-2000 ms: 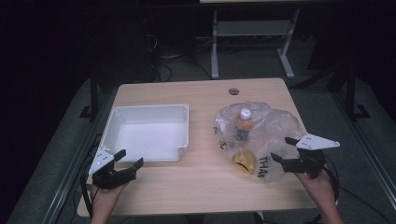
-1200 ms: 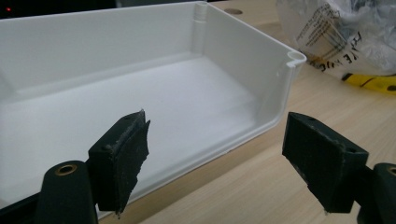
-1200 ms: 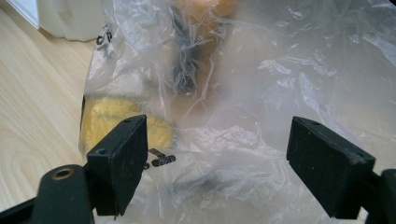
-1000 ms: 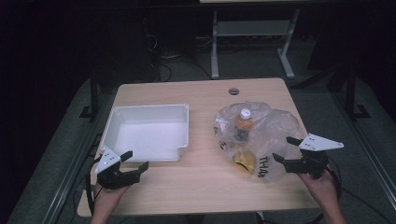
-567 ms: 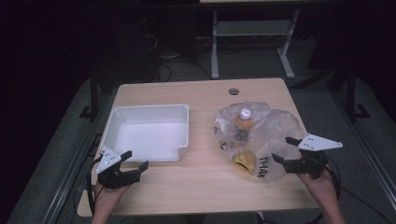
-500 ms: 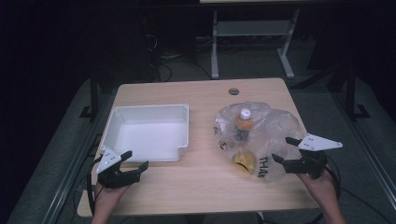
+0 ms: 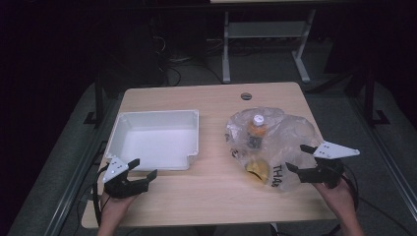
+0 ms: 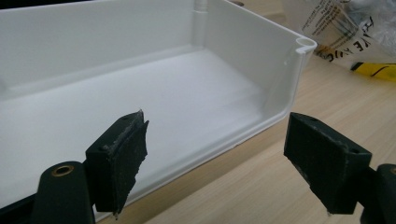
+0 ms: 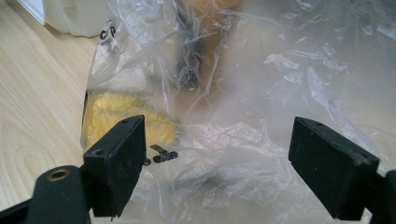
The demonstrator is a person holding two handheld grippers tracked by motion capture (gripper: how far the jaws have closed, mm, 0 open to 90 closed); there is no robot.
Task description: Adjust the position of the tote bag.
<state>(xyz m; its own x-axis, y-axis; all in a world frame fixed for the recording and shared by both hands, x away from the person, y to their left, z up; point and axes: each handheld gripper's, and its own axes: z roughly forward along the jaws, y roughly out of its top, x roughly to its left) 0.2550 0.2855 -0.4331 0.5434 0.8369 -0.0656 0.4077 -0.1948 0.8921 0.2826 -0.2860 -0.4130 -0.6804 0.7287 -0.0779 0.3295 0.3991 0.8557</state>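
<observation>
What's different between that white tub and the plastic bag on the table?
The white tub is rigid, opaque and boxy, with straight walls; the plastic bag is soft, see-through and crumpled. The tub holds nothing, while the bag holds a bottle and something yellow. The open left gripper sits by the tub's near edge; the open right gripper is at the bag's near end. Both things rest on the wooden table.
</observation>
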